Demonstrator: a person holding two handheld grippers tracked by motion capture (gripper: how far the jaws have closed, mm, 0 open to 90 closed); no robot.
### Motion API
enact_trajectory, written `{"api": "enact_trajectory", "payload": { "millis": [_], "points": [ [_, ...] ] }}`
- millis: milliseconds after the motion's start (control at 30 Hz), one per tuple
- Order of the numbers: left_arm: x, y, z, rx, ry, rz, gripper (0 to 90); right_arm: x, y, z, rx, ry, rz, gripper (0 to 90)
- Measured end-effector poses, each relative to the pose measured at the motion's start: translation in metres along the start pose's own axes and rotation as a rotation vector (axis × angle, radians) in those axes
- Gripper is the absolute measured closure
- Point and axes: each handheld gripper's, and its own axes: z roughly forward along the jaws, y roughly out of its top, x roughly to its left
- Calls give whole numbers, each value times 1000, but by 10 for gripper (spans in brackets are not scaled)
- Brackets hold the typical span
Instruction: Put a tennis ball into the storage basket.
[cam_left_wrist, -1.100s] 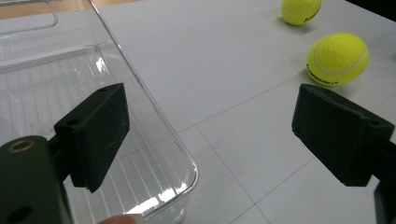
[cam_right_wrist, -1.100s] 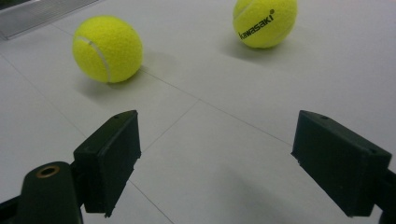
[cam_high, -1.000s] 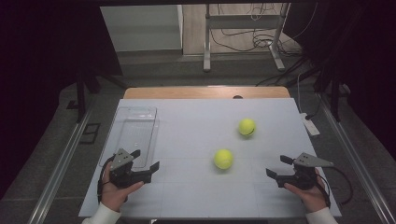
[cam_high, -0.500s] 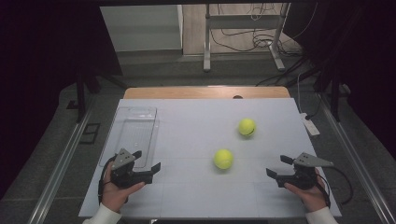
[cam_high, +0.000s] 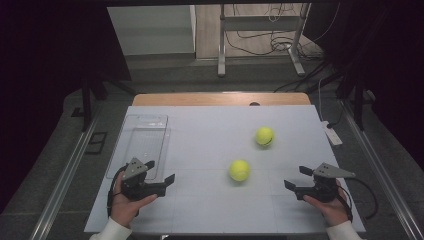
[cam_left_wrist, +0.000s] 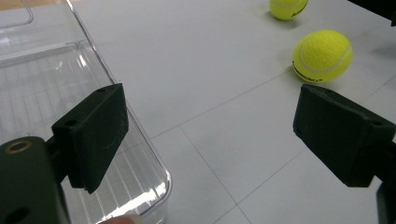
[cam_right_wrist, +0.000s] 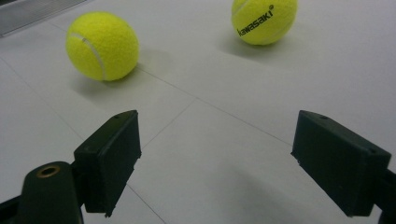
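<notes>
A: Why both grippers low at the near edge?
B: Staging, likely. Left gripper (cam_high: 164, 171) and right gripper (cam_high: 296, 177): jaws apart, empty. Near ball (cam_high: 239, 170) lies between them; clear bin (cam_high: 142, 142) far left.

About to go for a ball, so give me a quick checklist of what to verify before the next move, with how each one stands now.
1. Left gripper open and empty: ok.
2. Right gripper open and empty: ok.
3. Near ball free on the table, nothing touching it: ok.
4. Far ball apart from the near ball: ok.
5. Clear box open on top and empty: ok.
6. Balls fully at rest: cannot tell.
</notes>
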Motion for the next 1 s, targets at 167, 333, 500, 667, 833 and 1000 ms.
{"api": "enact_trajectory", "payload": {
  "millis": [167, 333, 500, 667, 833, 1000],
  "points": [
    [-3, 4, 2, 0, -9, 7, 112, 0, -1, 0, 3, -2, 1, 160],
    [-6, 8, 7, 3, -23, 18, 112, -1, -1, 1, 11, -5, -2, 160],
    [-10, 11, 11, 9, -35, 30, 111, -1, -2, 2, 12, -7, -6, 160],
    [-13, 14, 12, 7, -43, 39, 109, -1, -2, 2, 13, -8, -8, 160],
    [-16, 17, 15, 9, -53, 45, 109, -1, -2, 2, 17, -7, -7, 159],
    [-18, 18, 18, 13, -63, 52, 108, -1, -2, 2, 18, -7, -6, 159]
  ]
}}
